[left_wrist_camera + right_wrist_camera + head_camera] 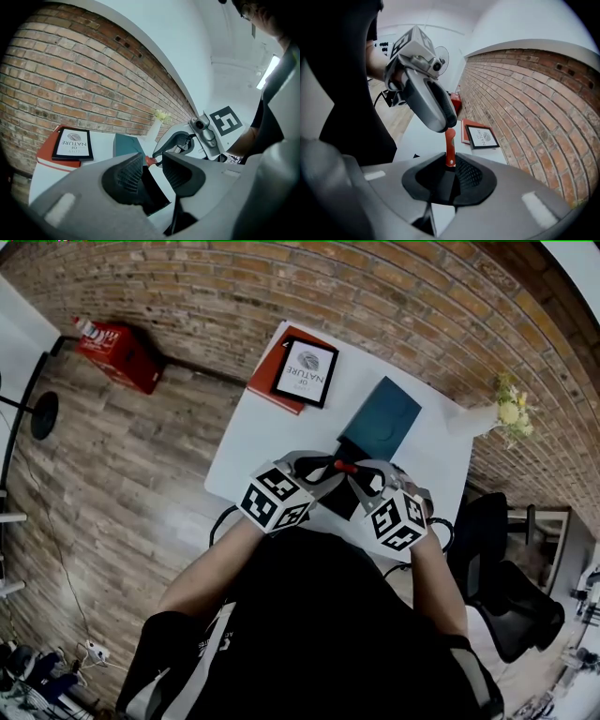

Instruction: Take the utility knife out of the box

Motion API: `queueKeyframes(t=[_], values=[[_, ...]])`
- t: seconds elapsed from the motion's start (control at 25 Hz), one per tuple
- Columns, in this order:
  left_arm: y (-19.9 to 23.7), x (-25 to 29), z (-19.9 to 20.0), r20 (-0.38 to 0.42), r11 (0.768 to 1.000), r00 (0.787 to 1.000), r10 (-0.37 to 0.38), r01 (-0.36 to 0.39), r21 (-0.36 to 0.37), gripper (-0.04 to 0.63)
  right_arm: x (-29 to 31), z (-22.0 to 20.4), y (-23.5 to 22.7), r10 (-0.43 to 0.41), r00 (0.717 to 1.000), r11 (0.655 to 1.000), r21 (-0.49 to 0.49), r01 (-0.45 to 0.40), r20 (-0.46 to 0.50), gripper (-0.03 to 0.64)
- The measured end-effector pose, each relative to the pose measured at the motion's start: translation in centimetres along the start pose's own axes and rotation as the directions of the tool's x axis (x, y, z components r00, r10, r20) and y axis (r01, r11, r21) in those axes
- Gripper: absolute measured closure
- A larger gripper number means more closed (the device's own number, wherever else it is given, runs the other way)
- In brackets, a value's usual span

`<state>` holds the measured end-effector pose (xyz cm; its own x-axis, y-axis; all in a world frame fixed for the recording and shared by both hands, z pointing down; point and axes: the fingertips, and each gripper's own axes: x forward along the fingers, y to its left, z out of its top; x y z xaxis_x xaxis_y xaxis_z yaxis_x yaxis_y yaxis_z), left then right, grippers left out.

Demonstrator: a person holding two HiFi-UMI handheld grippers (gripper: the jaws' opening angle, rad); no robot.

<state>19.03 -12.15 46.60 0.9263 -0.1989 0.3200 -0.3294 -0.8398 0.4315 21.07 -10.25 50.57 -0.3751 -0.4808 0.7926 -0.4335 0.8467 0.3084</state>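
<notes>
- The right gripper is clamped on the red utility knife. Its pads press on the lower end, and the red handle stands up out of the jaws.
- The left gripper has its jaws wide apart and grips nothing. Through the gap only the black box and the knife's red tip show. In the right gripper view, one of its fingertips hangs just beside the knife's upper end.
- In the head view the knife sits between the two grippers, over the open black box near the front edge of the white table. The teal lid lies off the box, just beyond it.
- My judgement is that opening the box and gripping the knife are done. The knife looks raised from the box, though I cannot tell whether it is fully clear of the rim.
- What is left is to carry the knife clear of the box, probably setting it on the bare table.
</notes>
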Motion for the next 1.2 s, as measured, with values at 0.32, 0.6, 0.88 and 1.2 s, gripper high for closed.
queueKeyframes(t=[0.32,0.6,0.88,1.2], values=[[0.0,-0.1,0.0,0.001,1.000,1.000,-0.020,0.020,-0.015,0.462,-0.6,1.5,0.0,-0.018,0.999,1.000,-0.021,0.019,0.041,0.554],[0.5,-0.8,0.3,0.020,0.999,0.999,-0.029,0.030,-0.037,0.531,-0.1,2.8,0.6,-0.017,0.998,0.999,-0.044,0.020,0.055,0.553],[1.3,-1.8,0.5,0.038,0.996,0.997,-0.065,0.067,-0.054,0.561,0.6,3.9,0.6,-0.041,0.998,0.997,-0.058,0.044,0.050,0.554],[1.6,-3.3,1.0,0.044,0.997,0.996,-0.074,0.075,-0.028,0.579,0.9,5.5,0.7,-0.073,0.993,0.997,0.029,0.071,0.088,0.554]])
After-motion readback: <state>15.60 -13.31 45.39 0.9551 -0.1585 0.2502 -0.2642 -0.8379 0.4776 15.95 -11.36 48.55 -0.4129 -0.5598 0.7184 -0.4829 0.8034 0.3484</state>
